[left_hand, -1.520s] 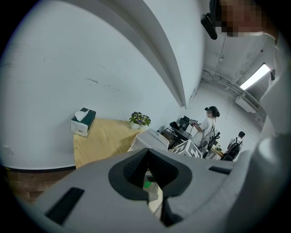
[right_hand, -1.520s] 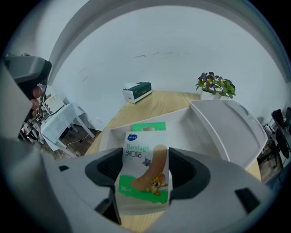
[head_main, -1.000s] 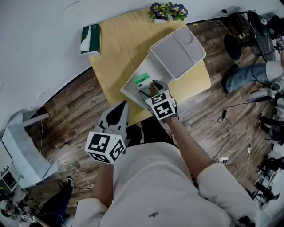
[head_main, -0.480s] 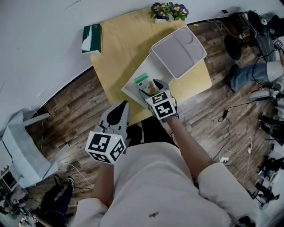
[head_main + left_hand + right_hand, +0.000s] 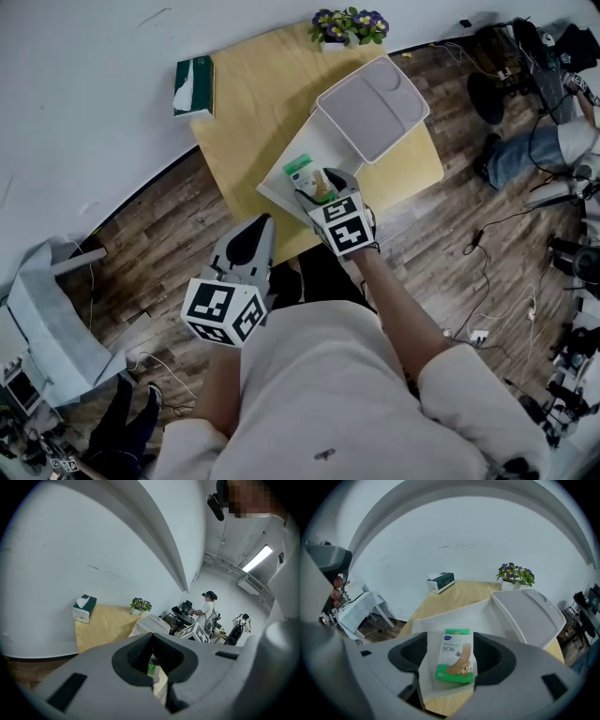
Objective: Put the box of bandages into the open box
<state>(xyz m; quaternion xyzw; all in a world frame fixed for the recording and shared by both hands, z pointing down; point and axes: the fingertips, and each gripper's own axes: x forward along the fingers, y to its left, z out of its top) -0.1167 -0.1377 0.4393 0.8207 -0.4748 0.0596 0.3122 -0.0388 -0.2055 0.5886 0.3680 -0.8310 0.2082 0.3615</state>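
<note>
The bench (image 5: 239, 103) is pale wood with a matt, fine-grained top. The floor (image 5: 159, 234) is darker plank wood with a coarse visible grain. The open box (image 5: 454, 616) and its lid (image 5: 529, 613) are smooth, matt, pale plastic. The box of bandages (image 5: 455, 656) is printed card with a slight sheen. The right gripper (image 5: 451, 654) has a matt grey plastic shell, and its fingers (image 5: 414, 651) carry black ribbed pads.

I can read "Bandage" across the upper half of the flat green-and-white cardboard box of bandages (image 5: 455, 656), and "26" at its near left corner. The smaller print beside the word is too small for me to read.
</note>
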